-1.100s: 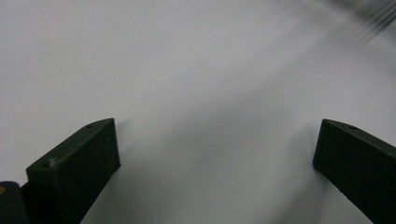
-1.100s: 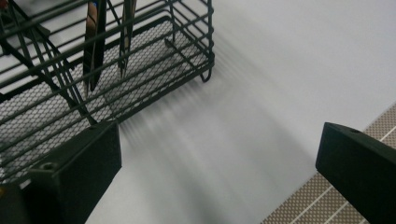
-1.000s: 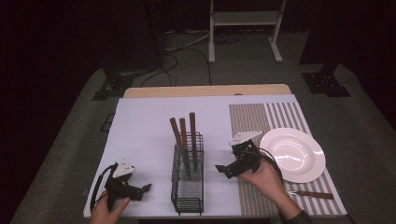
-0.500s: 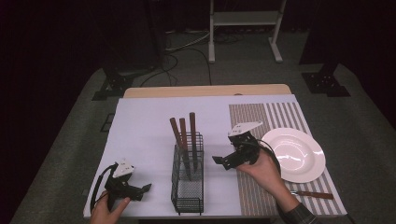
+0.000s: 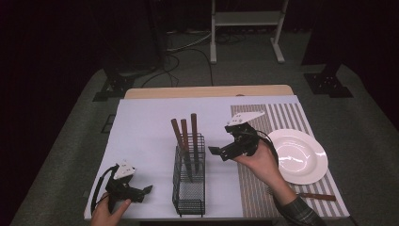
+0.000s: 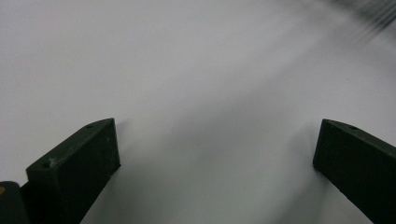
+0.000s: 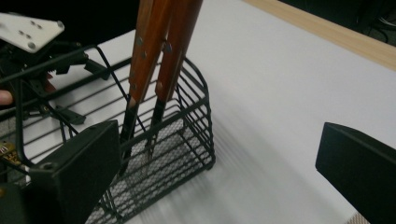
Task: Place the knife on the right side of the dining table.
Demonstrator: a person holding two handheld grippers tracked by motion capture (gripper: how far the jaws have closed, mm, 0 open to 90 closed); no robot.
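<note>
Dark room, black surround, white-covered tabletop [image 5: 155, 122] with a wooden edge at the far side and a striped placemat [image 5: 282, 122] on its right part.

Near edge, high view: left gripper [image 5: 141, 190] low at the front-left corner, held in a hand [image 5: 106, 214], jaws apart, nothing between them. Left gripper view adds just blurred white cover between its two wide-set jaws, gripper [image 6: 215, 154] empty.

Also near edge, right: a wooden-handled utensil [image 5: 317, 195] lying flat on the placemat, just below the white plate [image 5: 301, 155].

Middle: black wire caddy [image 5: 189, 176] standing upright on the cover, between the two grippers. Three wooden-handled utensils [image 5: 187, 136] stand in it, handles up and sticking out above the rim, the left one tilted, the others near upright.

Right gripper [image 5: 217, 151] is raised, held in the right hand [image 5: 259, 160], pointing left at the caddy, just beside the handles, not touching. Jaws spread, holding nothing.

Right gripper view gives what the high view can't: caddy [image 7: 154, 154] has a fine mesh floor and horizontal wire walls; handles [image 7: 163, 42] are reddish-brown with rivets, narrowing to dark metal shanks that reach down to the mesh. Its own gripper [image 7: 217, 154] jaws sit wide, the left jaw overlapping the caddy's near wall in frame. The left gripper [image 7: 32, 51] shows beyond through the wires.

Far: stand legs and cables on the grey floor.
</note>
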